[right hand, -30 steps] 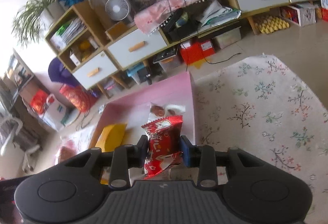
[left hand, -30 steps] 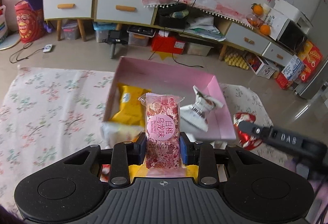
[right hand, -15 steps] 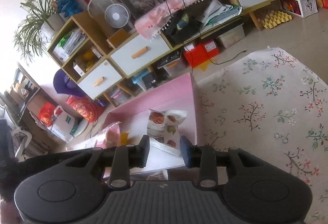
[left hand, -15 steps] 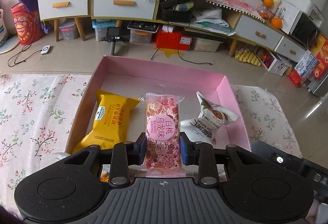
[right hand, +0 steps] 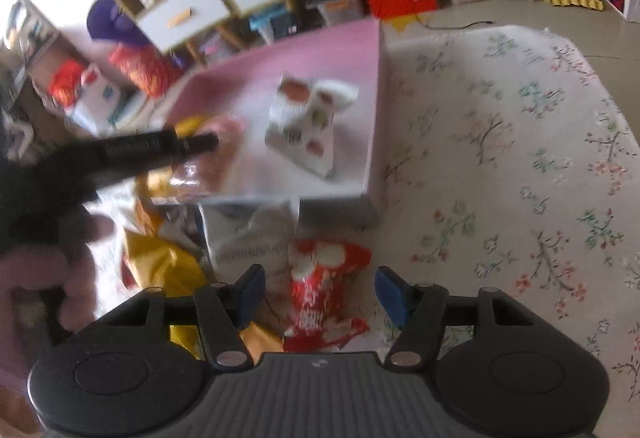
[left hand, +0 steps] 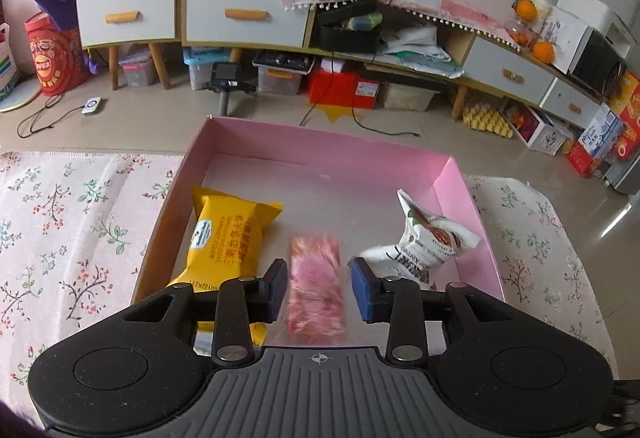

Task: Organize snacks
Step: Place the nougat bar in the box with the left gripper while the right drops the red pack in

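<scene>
A pink box (left hand: 320, 145) sits on a floral cloth. In it lie a yellow snack packet (left hand: 228, 238), a white snack bag (left hand: 420, 246) and a blurred pink snack packet (left hand: 316, 286). My left gripper (left hand: 318, 288) is open above the box, the pink packet loose between its fingers. In the right wrist view the box (right hand: 372, 117) holds the white bag (right hand: 308, 125). My right gripper (right hand: 318, 296) is open over a red snack packet (right hand: 320, 294) on the cloth in front of the box. The left gripper (right hand: 160, 149) shows there as a dark blurred bar.
More packets, yellow (right hand: 160, 266) and white (right hand: 252, 238), lie in a pile before the box. The floral cloth (right hand: 500, 157) spreads to the right. Cabinets (left hand: 240, 13), storage bins and a red box (left hand: 344, 89) stand on the floor beyond.
My left gripper opened and let go of the pink packet, which drops into the box. My right gripper let go of the red packet earlier, pulled back, opened wider and now hangs over it.
</scene>
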A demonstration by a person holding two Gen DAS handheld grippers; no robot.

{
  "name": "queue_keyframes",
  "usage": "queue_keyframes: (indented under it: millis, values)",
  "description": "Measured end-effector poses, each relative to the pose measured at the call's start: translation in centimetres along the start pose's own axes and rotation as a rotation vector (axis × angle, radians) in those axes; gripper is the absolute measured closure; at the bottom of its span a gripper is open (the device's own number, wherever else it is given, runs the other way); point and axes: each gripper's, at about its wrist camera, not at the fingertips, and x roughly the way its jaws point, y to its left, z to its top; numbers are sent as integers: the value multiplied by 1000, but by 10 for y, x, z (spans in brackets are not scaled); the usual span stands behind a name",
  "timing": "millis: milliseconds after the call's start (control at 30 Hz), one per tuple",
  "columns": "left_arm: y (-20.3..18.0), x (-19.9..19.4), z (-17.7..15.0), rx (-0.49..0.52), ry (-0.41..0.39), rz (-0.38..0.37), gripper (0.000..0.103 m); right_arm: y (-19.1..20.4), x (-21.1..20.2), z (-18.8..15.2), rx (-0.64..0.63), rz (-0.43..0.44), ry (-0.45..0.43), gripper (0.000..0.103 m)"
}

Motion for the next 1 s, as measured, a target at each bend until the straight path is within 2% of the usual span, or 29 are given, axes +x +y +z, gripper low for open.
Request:
queue_keyframes:
  millis: [67,100,133,200,433,600,867,967,1000]
  values:
    - [1,-2,-1,-5,5,2,57,3,7,-3,-17,-25,18,66]
    - [2,-4,-1,-8,4,4,54,3,8,-3,-18,-27,14,74]
    - [3,-7,-2,-11,2,2,53,3,7,-4,-14,-19,9,87]
    - [5,-13,-4,-18,1,-5,51,2,3,-4,3,-19,-5,90]
    - [10,-33,-15,-4,6,-19,44,-4,-21,2,73,-5,-71,91]
    - [15,-48,-21,-15,-1,-39,40,-6,-40,10,148,59,-166,91]
    - [17,-66,-27,18,-30,-32,34,-12,-20,39,277,92,-235,89]
    - [17,-68,-29,29,-28,-29,33,-10,-15,40,295,114,-271,85]
    - [18,-69,-30,30,-25,-26,32,-9,-16,39,302,106,-275,68]
